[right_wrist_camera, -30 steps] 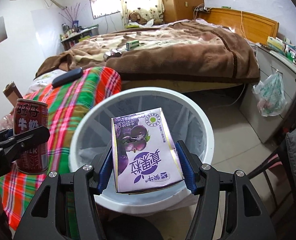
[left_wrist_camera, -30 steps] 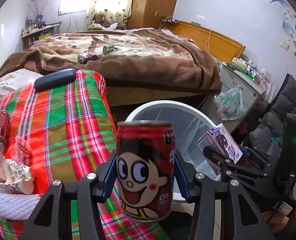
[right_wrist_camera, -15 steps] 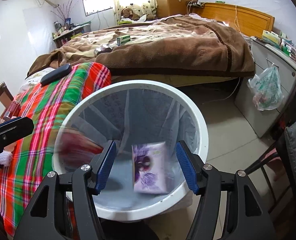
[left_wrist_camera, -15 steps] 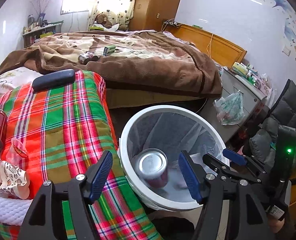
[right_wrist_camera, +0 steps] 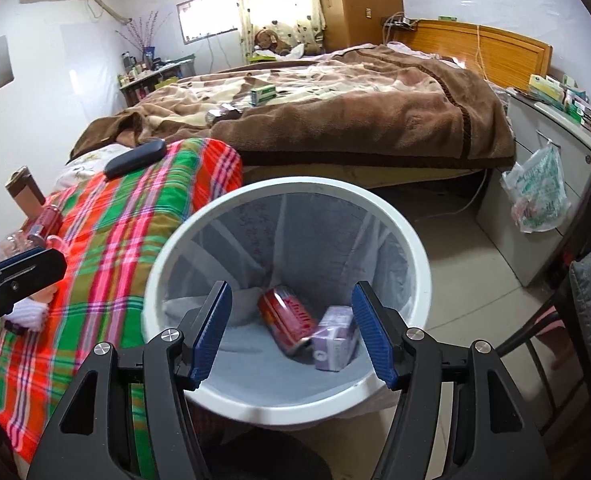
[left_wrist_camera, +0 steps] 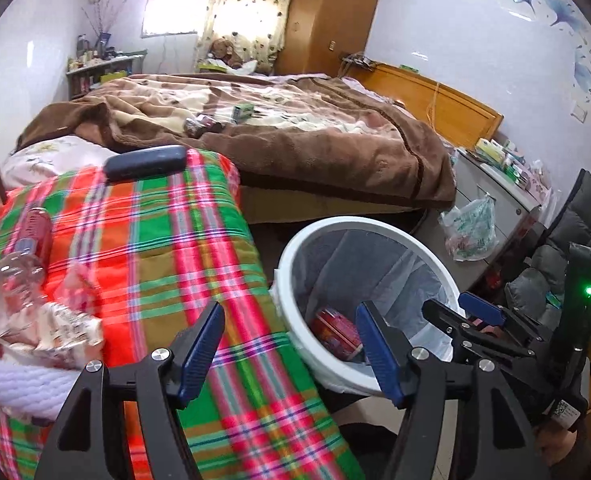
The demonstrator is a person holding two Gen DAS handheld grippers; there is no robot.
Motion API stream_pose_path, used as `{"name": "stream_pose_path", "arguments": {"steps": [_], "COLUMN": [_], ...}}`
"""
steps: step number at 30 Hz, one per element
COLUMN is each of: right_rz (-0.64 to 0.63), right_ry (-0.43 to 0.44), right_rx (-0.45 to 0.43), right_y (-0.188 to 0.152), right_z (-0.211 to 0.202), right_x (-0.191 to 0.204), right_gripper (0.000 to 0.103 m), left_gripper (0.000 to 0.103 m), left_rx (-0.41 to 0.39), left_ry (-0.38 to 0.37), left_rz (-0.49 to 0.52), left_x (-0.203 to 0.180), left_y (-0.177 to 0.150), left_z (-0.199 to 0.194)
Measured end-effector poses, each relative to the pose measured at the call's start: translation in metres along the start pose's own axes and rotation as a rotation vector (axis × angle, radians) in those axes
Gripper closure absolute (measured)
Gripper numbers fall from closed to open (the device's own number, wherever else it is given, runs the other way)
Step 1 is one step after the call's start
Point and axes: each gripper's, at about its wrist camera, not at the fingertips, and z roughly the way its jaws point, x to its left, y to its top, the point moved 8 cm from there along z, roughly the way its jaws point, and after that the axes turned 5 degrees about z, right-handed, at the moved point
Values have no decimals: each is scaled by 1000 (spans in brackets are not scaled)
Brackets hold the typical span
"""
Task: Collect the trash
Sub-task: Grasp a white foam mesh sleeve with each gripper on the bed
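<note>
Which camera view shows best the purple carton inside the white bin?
The right wrist view: the purple carton lies in plain sight on the bottom of the white bin, beside the red can. In the left wrist view I cannot find the carton; only the can shows there.

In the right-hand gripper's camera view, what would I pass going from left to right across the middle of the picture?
Plaid quilt → white trash bin → red can → purple carton inside it → plastic bag hanging on the grey cabinet.
</note>
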Motion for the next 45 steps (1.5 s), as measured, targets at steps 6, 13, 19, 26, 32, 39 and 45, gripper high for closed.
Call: {"name": "stream_pose_path", "arguments": {"steps": [6, 13, 19, 26, 32, 39, 45], "right_rz": [-52, -138, -207, -294, -393, -517, -547], "right_ry": [58, 149, 211, 301, 387, 410, 395], "right_rx": [-19, -1, 29, 58, 82, 97, 129], "right_y": [-4, -17, -31, -48, -63, -77, -84], "right_z": [-7, -5, -1, -2, -3, -2, 10], "right_x": [30, 77, 118, 164, 204, 236, 253], "right_gripper": [39, 39, 39, 39, 39, 39, 39], "left_gripper": [35, 35, 35, 35, 35, 35, 35], "left_rx": [-42, -84, -98, -105, -101, -104, -104], "left_ry": [57, 164, 238, 304, 353, 378, 377], "left_rz": [-33, -104, -187, -255, -321, -346, -366], "left_x": [27, 85, 134, 182, 221, 246, 265], "left_y": [-12, -31, -51, -74, -90, -93, -92], "left_z": [-31, -73, -100, -123, -135, -141, -138]}}
